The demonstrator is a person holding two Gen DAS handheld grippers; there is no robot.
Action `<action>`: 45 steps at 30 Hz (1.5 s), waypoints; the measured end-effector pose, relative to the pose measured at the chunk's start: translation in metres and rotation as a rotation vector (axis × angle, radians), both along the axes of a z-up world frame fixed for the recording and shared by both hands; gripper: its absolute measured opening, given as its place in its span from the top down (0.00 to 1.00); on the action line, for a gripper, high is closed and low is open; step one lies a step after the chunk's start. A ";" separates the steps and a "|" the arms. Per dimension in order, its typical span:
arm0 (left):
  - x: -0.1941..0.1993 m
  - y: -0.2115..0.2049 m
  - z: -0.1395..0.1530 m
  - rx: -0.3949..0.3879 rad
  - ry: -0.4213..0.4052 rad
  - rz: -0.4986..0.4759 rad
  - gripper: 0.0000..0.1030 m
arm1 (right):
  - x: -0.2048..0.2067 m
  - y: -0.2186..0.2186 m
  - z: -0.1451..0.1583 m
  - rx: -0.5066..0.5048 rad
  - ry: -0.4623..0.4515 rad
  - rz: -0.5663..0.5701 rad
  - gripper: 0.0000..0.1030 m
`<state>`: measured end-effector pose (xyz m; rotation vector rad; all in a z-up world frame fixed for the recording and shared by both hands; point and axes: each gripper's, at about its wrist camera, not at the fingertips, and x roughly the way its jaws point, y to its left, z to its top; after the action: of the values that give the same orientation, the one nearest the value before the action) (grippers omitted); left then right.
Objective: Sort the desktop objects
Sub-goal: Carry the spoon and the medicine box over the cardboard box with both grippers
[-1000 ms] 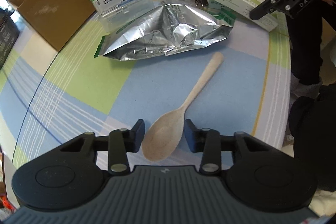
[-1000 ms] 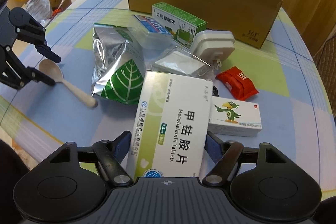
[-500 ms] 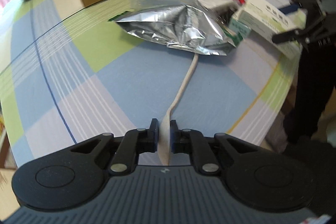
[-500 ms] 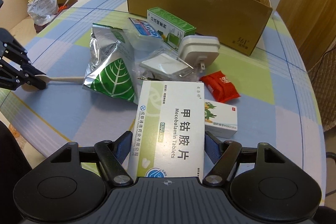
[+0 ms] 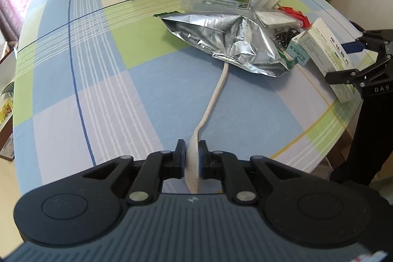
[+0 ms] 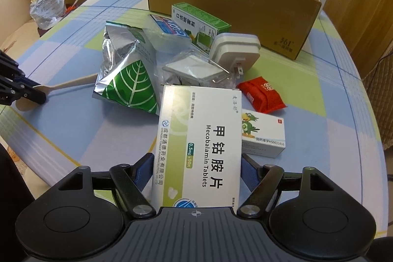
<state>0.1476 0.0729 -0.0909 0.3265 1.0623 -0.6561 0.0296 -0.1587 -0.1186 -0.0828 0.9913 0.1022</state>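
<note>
Left gripper (image 5: 191, 158) pointing steeply down, jaws pinching wooden spoon (image 5: 194, 158) bowl edge-on between blue pads. Right gripper (image 6: 196, 173) also angling down, jaws standing wide, gripping Mecobalamin tablet box (image 6: 199, 146) by both long sides. Grippers sitting well apart; each showing at edge of other's view.

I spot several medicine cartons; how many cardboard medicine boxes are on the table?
3. The Mecobalamin box sits between the right gripper's jaws, the parrot box beside it, the green box before the big carton. Clutter may hide others.
</note>
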 end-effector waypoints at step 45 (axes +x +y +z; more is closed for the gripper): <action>0.035 -0.101 0.143 -0.103 -0.245 0.211 0.93 | 0.051 -0.046 0.130 0.125 -0.224 -0.022 0.34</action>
<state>0.1824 -0.0281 0.0521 0.1960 0.8124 -0.4657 0.0802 -0.2051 0.0115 0.0304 0.7604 0.1319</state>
